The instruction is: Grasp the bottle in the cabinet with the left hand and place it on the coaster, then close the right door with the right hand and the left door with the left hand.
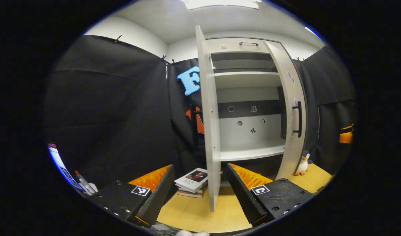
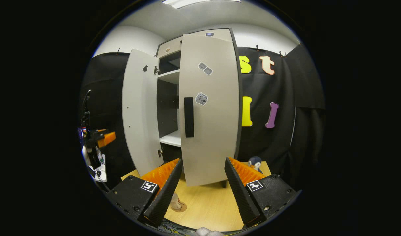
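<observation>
Even bright light from white ceiling light panel [image 1: 221,3] overhead, pale grey cabinet [image 1: 249,98] well lit w/ dim recess below its shelf, strong fisheye bending near edges, centre sharp, no glare, black cloth wall [image 2: 279,108] dark.

matt grey cabinet [image 1: 249,131], wood-look table [image 1: 200,213]

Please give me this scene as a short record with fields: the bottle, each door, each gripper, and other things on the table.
bottle: on the coaster, on the table
right door: partly open
left door: wide open
shelves: bare
left gripper: open, holding nothing, facing the left door's edge
right gripper: open, holding nothing, facing the right door
other things: books, penguin toy
</observation>
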The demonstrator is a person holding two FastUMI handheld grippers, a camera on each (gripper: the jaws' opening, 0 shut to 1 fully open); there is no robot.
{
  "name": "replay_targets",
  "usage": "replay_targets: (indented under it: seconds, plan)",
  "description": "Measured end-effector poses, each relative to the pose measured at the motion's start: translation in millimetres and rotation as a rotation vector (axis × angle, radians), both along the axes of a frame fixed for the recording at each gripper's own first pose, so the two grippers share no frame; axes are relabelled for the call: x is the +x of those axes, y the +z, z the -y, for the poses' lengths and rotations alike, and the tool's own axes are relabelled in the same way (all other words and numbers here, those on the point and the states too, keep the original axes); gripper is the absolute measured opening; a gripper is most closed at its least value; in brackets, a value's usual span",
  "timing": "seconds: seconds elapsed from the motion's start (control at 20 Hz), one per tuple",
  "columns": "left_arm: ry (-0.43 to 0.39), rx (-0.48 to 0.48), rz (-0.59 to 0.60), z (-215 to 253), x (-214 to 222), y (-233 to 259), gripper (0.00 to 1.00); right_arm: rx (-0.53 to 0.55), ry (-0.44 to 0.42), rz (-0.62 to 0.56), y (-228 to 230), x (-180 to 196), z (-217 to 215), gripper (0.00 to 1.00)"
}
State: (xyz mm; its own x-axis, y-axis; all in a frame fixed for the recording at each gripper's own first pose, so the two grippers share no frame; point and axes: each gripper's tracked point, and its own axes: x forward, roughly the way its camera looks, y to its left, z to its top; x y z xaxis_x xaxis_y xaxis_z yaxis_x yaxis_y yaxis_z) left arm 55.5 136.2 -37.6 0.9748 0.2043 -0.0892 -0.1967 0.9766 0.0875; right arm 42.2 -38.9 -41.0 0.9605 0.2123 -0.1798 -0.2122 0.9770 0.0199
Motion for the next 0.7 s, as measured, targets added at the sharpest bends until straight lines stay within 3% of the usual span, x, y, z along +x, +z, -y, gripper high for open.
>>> replay_targets:
  seconds: [0.3,0.55,0.7]
  plan:
    - [0.047,0.035,0.036,-66,52,13,0.95,0.007,-0.091,-0.026,-6,-43,6,0.81]
    - [-0.006,0.031,0.049,-73,95,21,0.96,0.03,-0.144,-0.037,-9,-59,16,0.81]
    - [0.01,0.056,0.051,-83,106,23,0.93,0.062,-0.144,-0.049,-13,-62,18,0.81]
